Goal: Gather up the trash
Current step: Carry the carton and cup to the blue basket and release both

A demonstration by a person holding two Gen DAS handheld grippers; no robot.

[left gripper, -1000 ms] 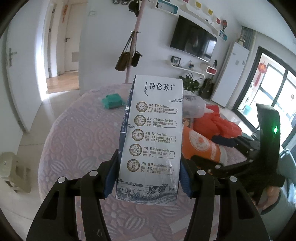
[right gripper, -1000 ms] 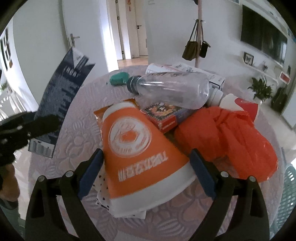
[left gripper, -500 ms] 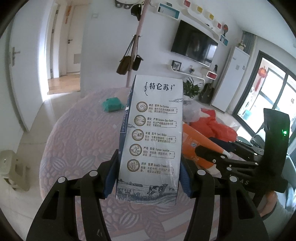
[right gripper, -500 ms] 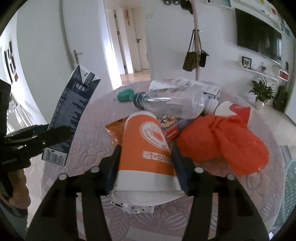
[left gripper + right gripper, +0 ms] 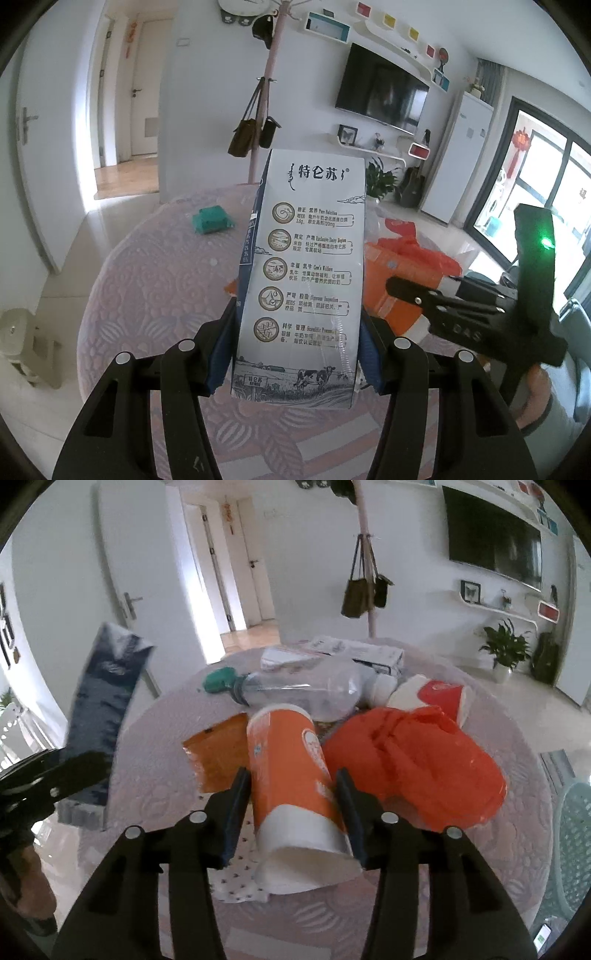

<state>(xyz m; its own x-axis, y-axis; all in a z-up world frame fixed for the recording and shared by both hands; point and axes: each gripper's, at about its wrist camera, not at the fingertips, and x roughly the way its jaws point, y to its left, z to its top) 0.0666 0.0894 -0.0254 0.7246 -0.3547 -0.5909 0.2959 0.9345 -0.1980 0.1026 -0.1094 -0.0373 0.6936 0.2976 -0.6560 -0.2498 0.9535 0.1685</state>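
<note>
My left gripper (image 5: pixel 295 328) is shut on a tall white and blue milk carton (image 5: pixel 306 273) and holds it upright above the round table (image 5: pixel 155 288). The carton also shows in the right wrist view (image 5: pixel 103 709) at the left. My right gripper (image 5: pixel 293 786) is shut on an orange and white paper cup (image 5: pixel 291 779), squeezed flat and lifted off the table. The cup also shows in the left wrist view (image 5: pixel 399 284), to the right of the carton. A clear plastic bottle (image 5: pixel 306 694) and an orange plastic bag (image 5: pixel 410 764) lie on the table.
An orange wrapper (image 5: pixel 218 753), a red and white cup (image 5: pixel 436 698), a white box (image 5: pixel 354 655) and a green packet (image 5: pixel 212 220) lie on the patterned tablecloth. A dotted white paper (image 5: pixel 236 880) lies under the cup. A coat stand (image 5: pixel 271 92) rises behind the table.
My right gripper has closed on the orange cup, squeezed it narrower and raised it. The left gripper has lifted the carton a little higher; its grip is unchanged.
</note>
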